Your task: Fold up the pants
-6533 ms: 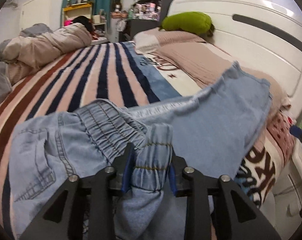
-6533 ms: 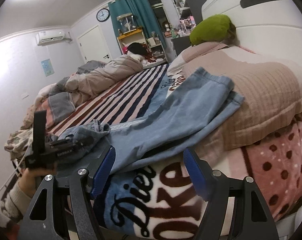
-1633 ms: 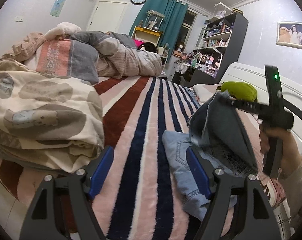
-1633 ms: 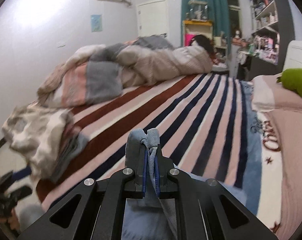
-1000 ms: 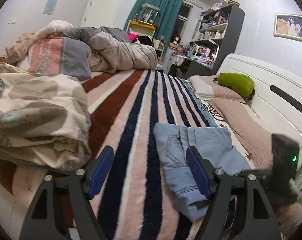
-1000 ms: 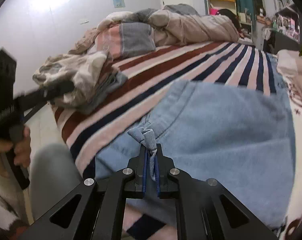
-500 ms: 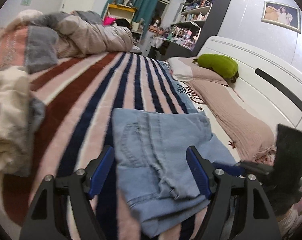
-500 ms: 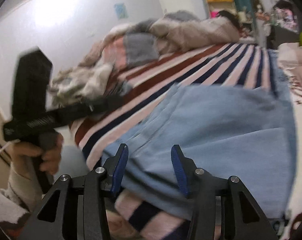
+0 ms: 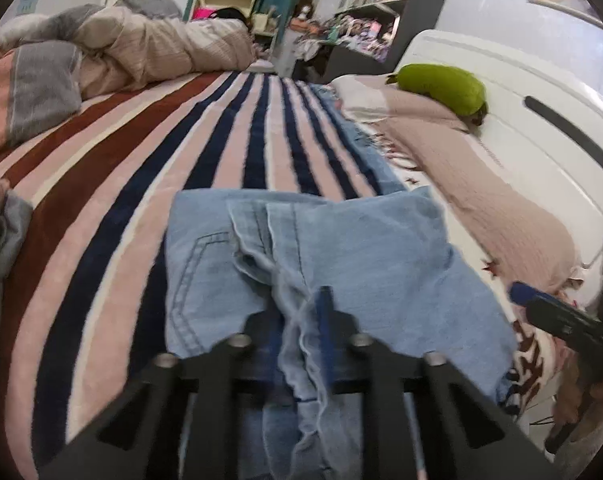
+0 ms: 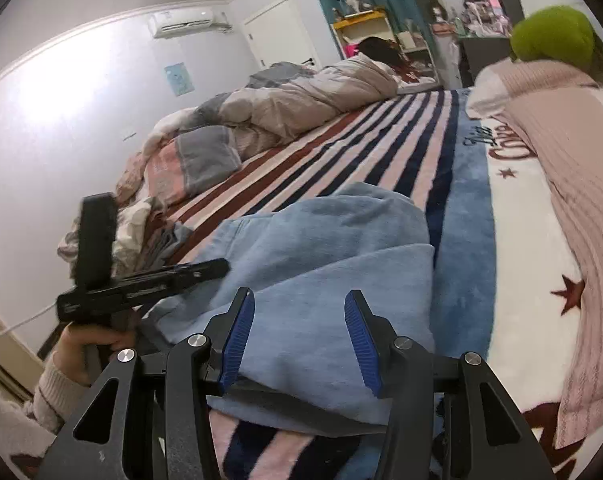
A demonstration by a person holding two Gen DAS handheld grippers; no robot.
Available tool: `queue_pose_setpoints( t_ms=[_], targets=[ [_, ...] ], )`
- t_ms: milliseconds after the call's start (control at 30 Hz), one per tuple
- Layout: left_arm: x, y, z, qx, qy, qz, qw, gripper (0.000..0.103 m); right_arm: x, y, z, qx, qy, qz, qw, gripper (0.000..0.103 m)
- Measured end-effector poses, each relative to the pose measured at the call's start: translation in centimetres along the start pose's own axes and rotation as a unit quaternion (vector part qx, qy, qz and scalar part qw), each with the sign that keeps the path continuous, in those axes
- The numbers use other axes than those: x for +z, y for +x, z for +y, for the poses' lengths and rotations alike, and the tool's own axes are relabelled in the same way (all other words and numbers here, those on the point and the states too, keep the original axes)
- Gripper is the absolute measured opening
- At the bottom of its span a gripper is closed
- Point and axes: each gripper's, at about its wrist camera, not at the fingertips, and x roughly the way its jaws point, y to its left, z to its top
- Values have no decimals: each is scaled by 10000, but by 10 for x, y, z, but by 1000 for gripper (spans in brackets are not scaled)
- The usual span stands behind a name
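Light blue denim pants (image 9: 341, 248) lie folded in a block on the striped blanket (image 9: 229, 148); they also show in the right wrist view (image 10: 325, 256). My left gripper (image 9: 301, 320) is shut on a bunched ridge of the pants at their near edge. My right gripper (image 10: 299, 336) is open and empty, low over the near right part of the folded pants. The left gripper's body shows at the left of the right wrist view (image 10: 141, 280). The right gripper's tip shows at the right edge of the left wrist view (image 9: 557, 312).
A pink knit pillow (image 9: 481, 184) and a green plush (image 9: 441, 88) lie by the white headboard (image 9: 521, 92). A rumpled duvet (image 10: 301, 96) and bundled bedding (image 9: 29, 80) fill the far and left sides. The bed edge is close below me.
My left gripper has moved in and shut on the near edge of the pants. My right gripper, which had just let go, has drawn back a little and stays open.
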Motion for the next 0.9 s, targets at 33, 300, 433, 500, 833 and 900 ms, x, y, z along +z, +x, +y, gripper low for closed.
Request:
queue_pose_setpoints(
  t_ms=[33, 300, 433, 500, 833, 900],
  targets=[
    [0, -3, -2, 17, 46, -45, 10000, 7, 0, 1, -3, 3, 44, -6, 10000, 43],
    [4, -29, 1, 617, 266, -531, 9963, 6, 12, 0, -21, -136, 237, -148, 9995, 43],
    [-7, -19, 12, 753, 130, -286, 9967, 9, 7, 13, -28, -406, 335, 53, 9986, 43],
    [-13, -14, 17, 875, 93, -183, 9960, 16, 2, 21, -31, -561, 378, 192, 9975, 44],
    [-11, -9, 44, 633, -347, 297, 9970, 57, 0, 32, -46, -557, 572, 474, 9957, 61],
    [-10, -7, 52, 267, -569, 474, 9969, 59, 7, 34, -50, -417, 553, 535, 9962, 65]
  ],
)
